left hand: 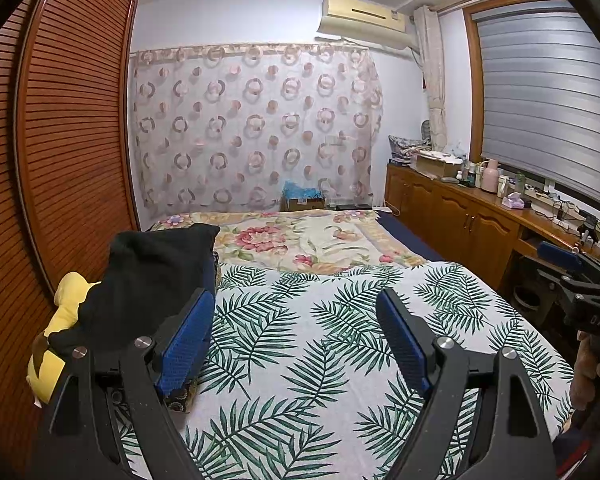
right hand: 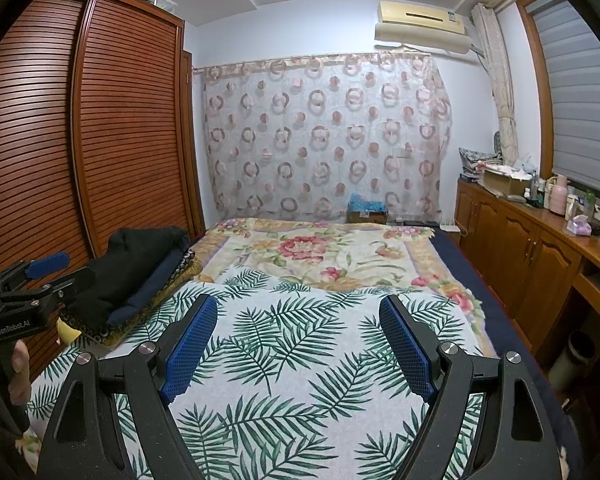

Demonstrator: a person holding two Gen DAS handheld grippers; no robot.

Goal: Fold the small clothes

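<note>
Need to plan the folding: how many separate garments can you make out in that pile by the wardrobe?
3, possibly more hidden: a black garment on top, a navy one under it, a patterned gold-brown one at the bottom.

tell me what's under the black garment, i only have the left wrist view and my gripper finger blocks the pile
Observer: From the right wrist view, the black garment tops a stack. A navy piece lies under it, and a gold-patterned one is at the bottom.
Operator: ok and my other hand, holding anything
Observer: No. The right gripper is open, with nothing between its fingers, and only the palm-leaf sheet shows past them.
</note>
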